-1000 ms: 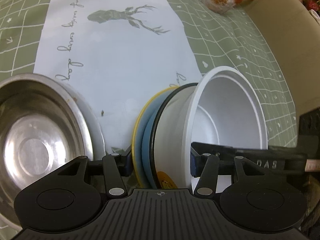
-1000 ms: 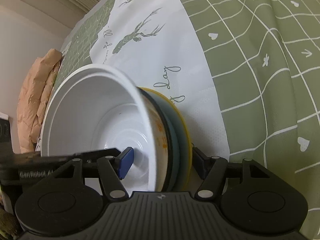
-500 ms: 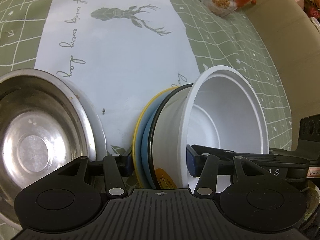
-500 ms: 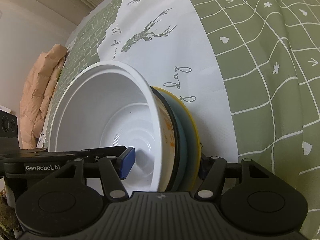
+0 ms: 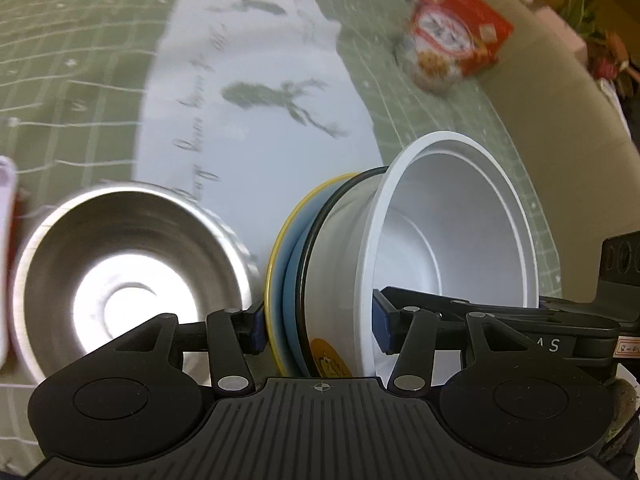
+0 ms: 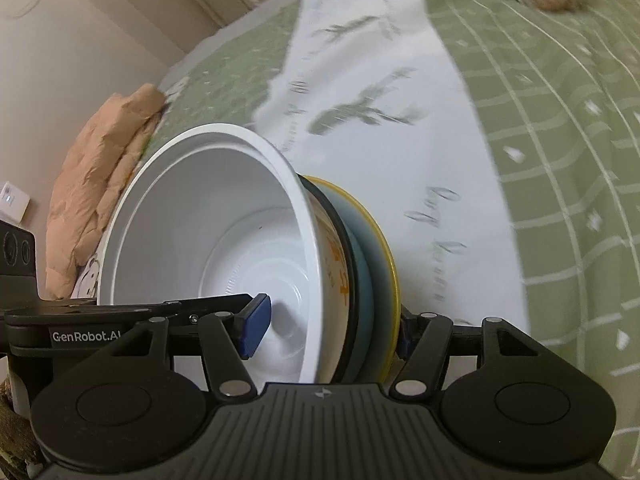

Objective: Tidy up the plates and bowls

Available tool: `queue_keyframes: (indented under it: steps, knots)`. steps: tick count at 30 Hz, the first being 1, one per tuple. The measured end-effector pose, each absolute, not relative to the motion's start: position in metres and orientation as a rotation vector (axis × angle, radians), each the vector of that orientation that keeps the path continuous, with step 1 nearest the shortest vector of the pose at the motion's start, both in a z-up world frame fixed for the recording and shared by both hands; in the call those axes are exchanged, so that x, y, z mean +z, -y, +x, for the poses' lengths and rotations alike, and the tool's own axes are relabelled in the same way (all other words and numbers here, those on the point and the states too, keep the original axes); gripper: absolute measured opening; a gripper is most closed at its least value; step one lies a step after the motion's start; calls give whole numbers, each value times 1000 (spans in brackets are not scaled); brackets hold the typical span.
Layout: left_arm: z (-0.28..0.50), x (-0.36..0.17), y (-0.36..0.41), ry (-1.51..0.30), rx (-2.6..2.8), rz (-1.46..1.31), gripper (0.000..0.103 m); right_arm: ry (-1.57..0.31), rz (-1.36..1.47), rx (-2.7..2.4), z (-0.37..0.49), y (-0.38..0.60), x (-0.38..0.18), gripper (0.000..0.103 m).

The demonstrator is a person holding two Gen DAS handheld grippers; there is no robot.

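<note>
A stack of a white bowl (image 5: pixel 448 240), a black-rimmed bowl and a yellow-rimmed blue plate (image 5: pixel 282 264) is held on edge above the table. My left gripper (image 5: pixel 318 326) is shut on the stack, one finger behind the plate, the other inside the white bowl. My right gripper (image 6: pixel 328 326) is shut on the same stack (image 6: pixel 224 240) from the opposite side; its blue fingertip (image 6: pixel 254 326) is inside the white bowl, the other is behind the plate (image 6: pixel 380 260). A steel bowl (image 5: pixel 124 280) sits at the left.
A white runner with deer print (image 5: pixel 256 92) lies on the green checked tablecloth (image 6: pixel 560 160). A red cereal bag (image 5: pixel 452 48) is at the far right. A tan paper bag (image 6: pixel 104 168) lies by the wall at the left.
Both grippers have lifted and tilted back with the stack still held. More of the far table and the cereal bag now show. The steel bowl looks smaller and lower.
</note>
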State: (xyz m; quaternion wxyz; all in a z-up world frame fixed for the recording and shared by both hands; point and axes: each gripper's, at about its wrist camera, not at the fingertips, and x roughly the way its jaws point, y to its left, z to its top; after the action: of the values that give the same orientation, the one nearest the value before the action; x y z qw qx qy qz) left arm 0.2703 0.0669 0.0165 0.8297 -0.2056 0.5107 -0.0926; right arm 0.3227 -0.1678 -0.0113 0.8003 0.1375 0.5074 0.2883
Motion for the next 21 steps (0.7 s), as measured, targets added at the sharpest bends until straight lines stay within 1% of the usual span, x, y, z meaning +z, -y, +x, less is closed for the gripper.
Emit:
queue_keyframes:
  steps: [6,11,16,17,21]
  knots:
    - [245,23,-124,-1052,-113,-473,54,-1083,260,700,323,105,1,63]
    - [233,11,-169,-1051,-46,-513,54,-1127,219,750,324,49,-6,63]
    - [233,-21,-192,-1108,-28,-562,53,-1202,178,705,327,21,-33,63]
    - [233,-28,-195,-1120,-33,-576,53,-1214,172,693,328,19,-38,64]
    - [230,-28,-195,-1086,-44,-560,52,-1179,158,678,324,17,-36,66]
